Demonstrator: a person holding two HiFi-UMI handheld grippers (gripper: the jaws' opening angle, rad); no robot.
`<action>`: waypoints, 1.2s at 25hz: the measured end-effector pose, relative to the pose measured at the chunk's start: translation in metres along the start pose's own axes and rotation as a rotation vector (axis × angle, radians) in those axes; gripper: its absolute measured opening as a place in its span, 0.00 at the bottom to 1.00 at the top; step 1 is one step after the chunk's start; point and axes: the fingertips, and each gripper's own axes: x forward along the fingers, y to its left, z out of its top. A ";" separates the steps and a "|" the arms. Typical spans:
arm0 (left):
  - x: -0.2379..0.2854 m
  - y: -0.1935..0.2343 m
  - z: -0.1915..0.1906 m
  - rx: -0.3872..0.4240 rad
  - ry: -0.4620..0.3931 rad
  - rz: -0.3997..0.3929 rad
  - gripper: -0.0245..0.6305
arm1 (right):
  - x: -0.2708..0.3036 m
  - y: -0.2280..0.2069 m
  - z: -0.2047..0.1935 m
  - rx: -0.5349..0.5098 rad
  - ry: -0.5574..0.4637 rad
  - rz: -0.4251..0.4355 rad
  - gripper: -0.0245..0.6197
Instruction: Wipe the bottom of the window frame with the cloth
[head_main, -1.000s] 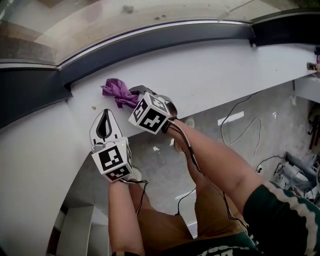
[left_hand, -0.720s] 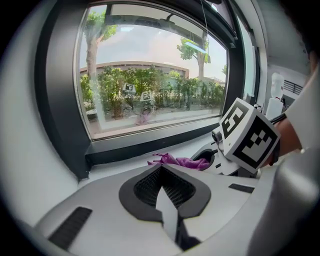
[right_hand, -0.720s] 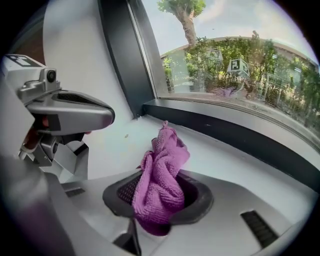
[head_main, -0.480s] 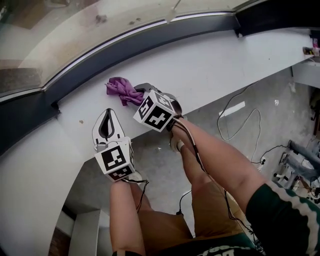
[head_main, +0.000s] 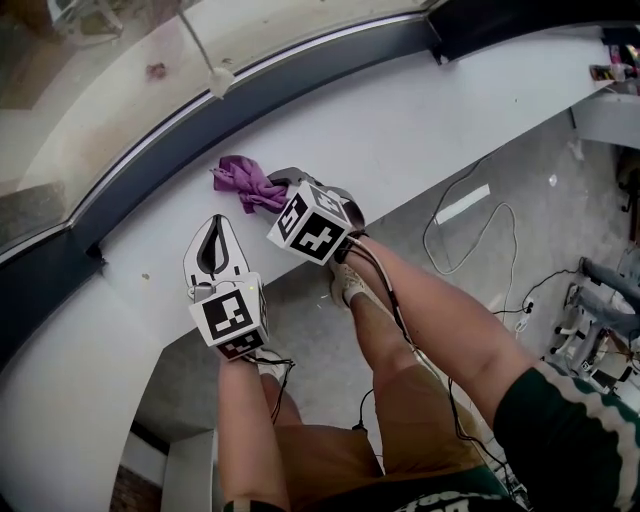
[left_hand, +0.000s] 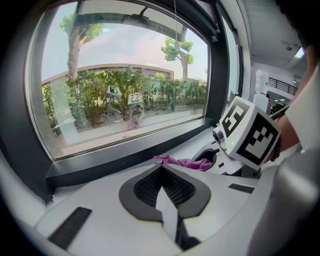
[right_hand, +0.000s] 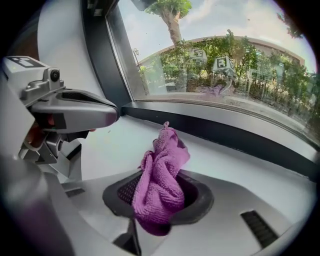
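Note:
A crumpled purple cloth (head_main: 246, 184) (right_hand: 161, 186) is pinched in my right gripper (head_main: 287, 187) (right_hand: 157, 202), which is shut on it above the white sill (head_main: 420, 110). The cloth's free end hangs toward the dark bottom rail of the window frame (head_main: 250, 95) (right_hand: 225, 137) without touching it. My left gripper (head_main: 212, 248) (left_hand: 162, 187) is shut with nothing in it, hovering over the sill to the left of the right one. From the left gripper view the cloth (left_hand: 182, 162) shows beside the right gripper's marker cube (left_hand: 250, 132).
The window glass (head_main: 120, 90) curves along the far side of the sill. Below the sill edge lie a grey floor (head_main: 500, 260), loose white cables (head_main: 470, 240) and equipment at the right (head_main: 600, 320). The person's legs (head_main: 420, 350) stand under the grippers.
Both grippers and the cloth stay almost where they were. The head camera has swung, so the window frame and sill slide up and to the left in view.

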 end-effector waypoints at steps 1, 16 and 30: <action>0.005 -0.007 0.002 0.004 0.002 -0.006 0.04 | -0.004 -0.007 -0.005 0.008 0.000 -0.004 0.25; 0.044 -0.077 0.036 0.071 0.009 -0.105 0.04 | -0.053 -0.074 -0.051 0.099 -0.004 -0.081 0.25; 0.091 -0.162 0.065 0.131 -0.003 -0.170 0.04 | -0.102 -0.149 -0.097 0.167 -0.012 -0.126 0.25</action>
